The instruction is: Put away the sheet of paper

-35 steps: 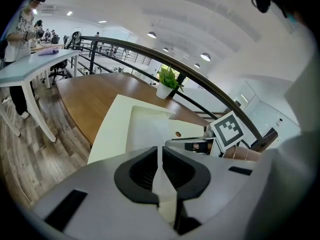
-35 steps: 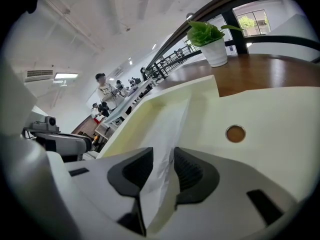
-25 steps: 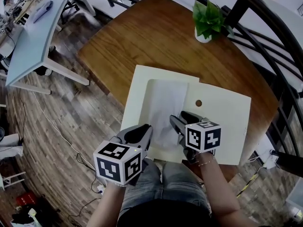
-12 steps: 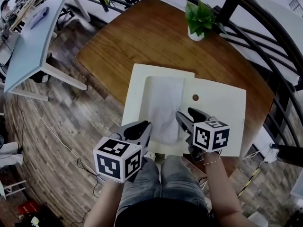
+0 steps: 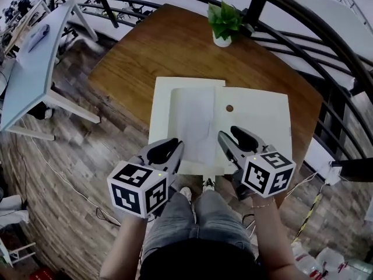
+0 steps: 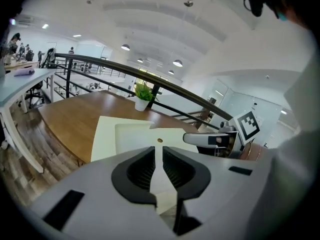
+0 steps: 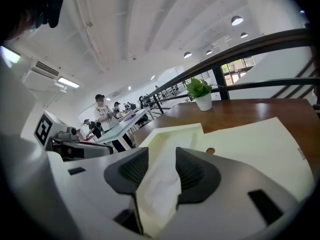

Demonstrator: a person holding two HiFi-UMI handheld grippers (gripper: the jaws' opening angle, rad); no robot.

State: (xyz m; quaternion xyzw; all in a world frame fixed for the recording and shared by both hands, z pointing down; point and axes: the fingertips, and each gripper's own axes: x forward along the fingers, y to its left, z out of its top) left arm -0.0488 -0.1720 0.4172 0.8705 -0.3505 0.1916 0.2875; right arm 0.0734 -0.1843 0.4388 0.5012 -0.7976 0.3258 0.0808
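A white sheet of paper lies flat on the left half of an open cream folder on the round wooden table. My right gripper hovers over the folder's near edge, just right of the sheet. Its jaws are closing with a wide gap still between them, and the pads press on nothing. In the right gripper view the sheet shows through that gap. My left gripper sits at the folder's near left corner, its jaws drawn together with nothing in them.
A potted plant stands at the table's far edge. A dark curved railing runs behind and to the right of the table. A pale blue desk stands on the left over wooden flooring. My knees are below the table edge.
My right gripper has come off the sheet's near right edge and moved right, toward me. The sheet stays flat on the folder. The left gripper has barely moved.
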